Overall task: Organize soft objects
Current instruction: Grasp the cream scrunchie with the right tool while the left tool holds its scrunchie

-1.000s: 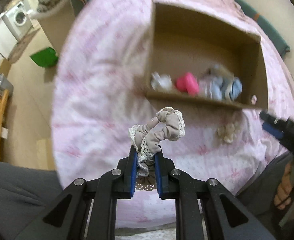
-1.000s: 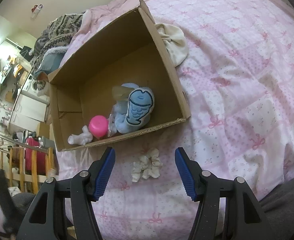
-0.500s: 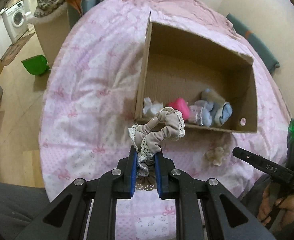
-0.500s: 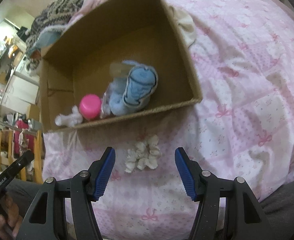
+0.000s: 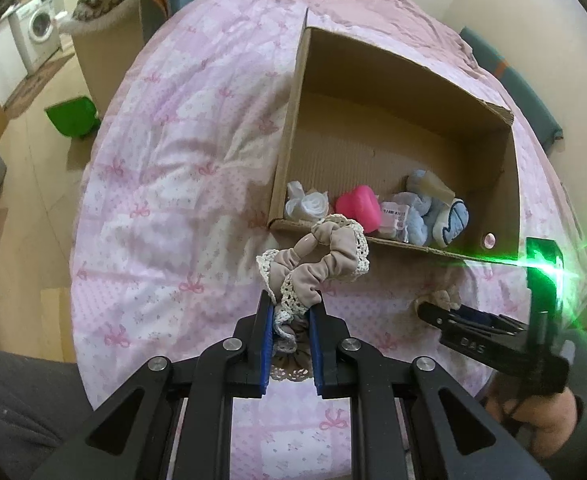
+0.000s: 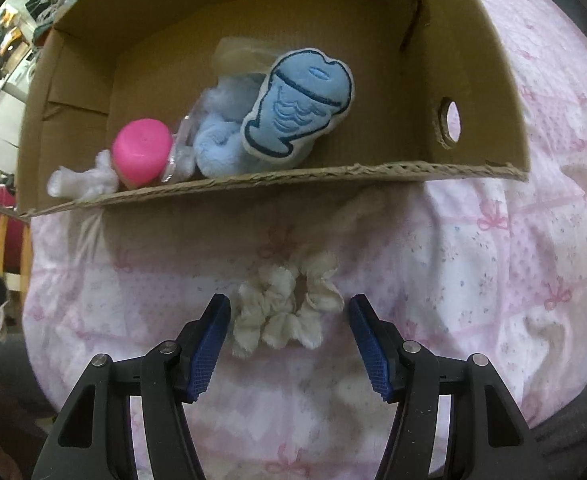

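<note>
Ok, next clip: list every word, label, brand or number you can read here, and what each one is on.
"DAS": raised letters on the black body of the right tongs, seen from the left wrist.
Small white barcode label on the clear plastic packet in the brown cardboard box: too small to read.
Nothing else legible.

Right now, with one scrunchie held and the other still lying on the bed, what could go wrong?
The beige scrunchie is pinched only at one end by the left gripper, so it may slip out. The right gripper is open around the cream scrunchie; closing may also catch the pink bedcover. The cardboard box wall is close ahead.
</note>
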### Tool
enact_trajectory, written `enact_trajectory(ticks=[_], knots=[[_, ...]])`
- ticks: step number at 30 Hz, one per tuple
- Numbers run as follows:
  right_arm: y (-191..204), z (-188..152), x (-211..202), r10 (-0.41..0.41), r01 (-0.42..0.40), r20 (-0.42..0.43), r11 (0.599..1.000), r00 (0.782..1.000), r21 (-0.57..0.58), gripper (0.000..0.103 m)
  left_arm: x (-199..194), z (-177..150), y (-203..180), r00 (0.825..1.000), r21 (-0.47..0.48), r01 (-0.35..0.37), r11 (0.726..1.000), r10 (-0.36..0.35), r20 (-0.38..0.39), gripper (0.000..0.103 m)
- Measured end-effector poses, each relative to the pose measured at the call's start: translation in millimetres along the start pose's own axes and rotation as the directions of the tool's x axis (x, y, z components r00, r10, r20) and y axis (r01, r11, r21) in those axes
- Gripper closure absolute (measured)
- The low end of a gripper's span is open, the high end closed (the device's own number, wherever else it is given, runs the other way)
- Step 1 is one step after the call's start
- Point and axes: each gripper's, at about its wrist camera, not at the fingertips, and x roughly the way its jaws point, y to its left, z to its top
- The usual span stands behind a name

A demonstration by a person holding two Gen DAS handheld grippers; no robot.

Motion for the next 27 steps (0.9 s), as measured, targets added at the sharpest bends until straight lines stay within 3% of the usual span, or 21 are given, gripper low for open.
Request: enact_trajectory(ticks=[4,7,13,14,27], knots=[[5,2,3,-0.034,0.035,0.022,0.999,0.999,-0.022,0.041,1,0,1,1.000,-0.005,0.002,1.000,-0.002,-0.003,0.089],[11,1,4,-0.053,0.055,0.028,0.997,0.998,-0.050,0.066,0,0,0,1.000,0.003,-0.006,1.000,0.006,0.006,0.089],[18,-8,0,-0.008,0.009,0.025,0.998,1.000,-0.054,0.073,2,0,2,0.999,0.007,-0.032,0.999,0.032,0.013,0.089],[20,-9,-1,0.000,0.001,0.025,0.998,1.000,-0.056,0.078,2,0,2,0.999,0.007,-0.038,0.999,0.038,0.014,0.089],[33,-38,-56,0.152,-0.146,0.073,0.985,0.986,-0.088,0.079,2,-6,4,0.994,0.028,-0.108,0.994,0.107,0.036,0.089]])
